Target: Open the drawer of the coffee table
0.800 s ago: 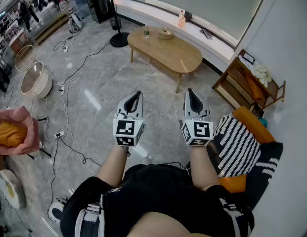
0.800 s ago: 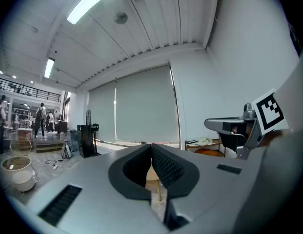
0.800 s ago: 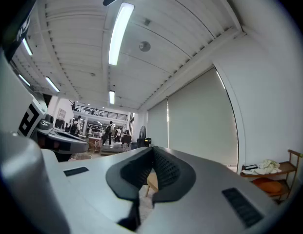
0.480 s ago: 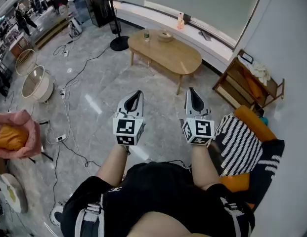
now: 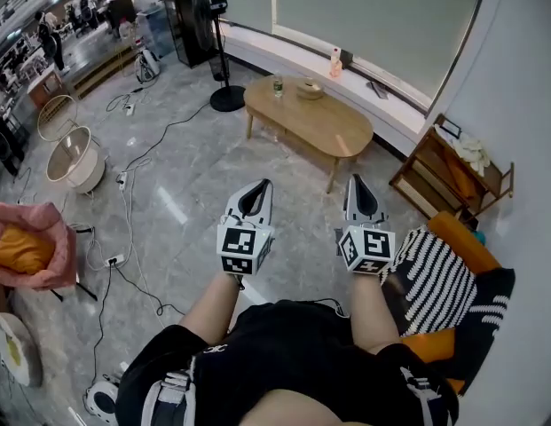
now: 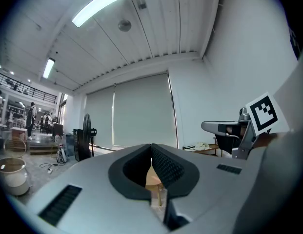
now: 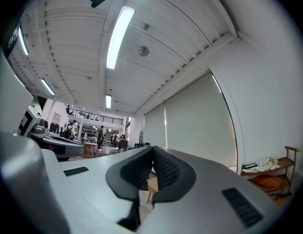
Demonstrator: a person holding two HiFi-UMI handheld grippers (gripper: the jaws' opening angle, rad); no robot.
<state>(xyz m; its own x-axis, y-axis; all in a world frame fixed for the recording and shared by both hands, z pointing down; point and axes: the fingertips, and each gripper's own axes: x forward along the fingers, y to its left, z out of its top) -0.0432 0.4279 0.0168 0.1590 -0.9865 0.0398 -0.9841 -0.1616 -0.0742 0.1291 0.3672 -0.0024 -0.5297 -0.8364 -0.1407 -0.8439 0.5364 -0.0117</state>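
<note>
Far left of the left gripper: I see a pink padded seat (image 5: 44, 256) holding an orange cushion (image 5: 18, 245), well apart from the gripper.
Left of the left gripper: a round white basket (image 5: 73, 158) stands on the floor (image 5: 177, 176), with loose cables (image 5: 124, 204) trailing between it and the gripper.
Ahead and left of the left gripper: a black standing fan (image 5: 213, 43), well apart.
Left gripper (image 5: 260, 185): I read the jaws as pressed together with nothing between them. It is held level over the floor, pointing toward the coffee table.
Coffee table (image 5: 324, 122): an oval wooden table, ahead of both grippers and well apart from their tips, touched by neither. I cannot make out the drawer front from the head view.
On the table: a small glass (image 5: 277, 86) and a shallow bowl (image 5: 310, 89), both at the far end.
Left gripper view: a sliver of the wooden table shows behind the closed tips (image 6: 151, 152).
Right gripper (image 5: 358, 181): jaws closed together, empty, alongside the left gripper but not touching it.
Right gripper view: I confirm the pads (image 7: 163, 169) meet with nothing held.
Right of the right gripper: a black-and-white striped cushion (image 5: 430, 269) lies just beside it.
Ahead and right of the right gripper: a wooden shelf (image 5: 452, 162) stands against the wall.
</note>
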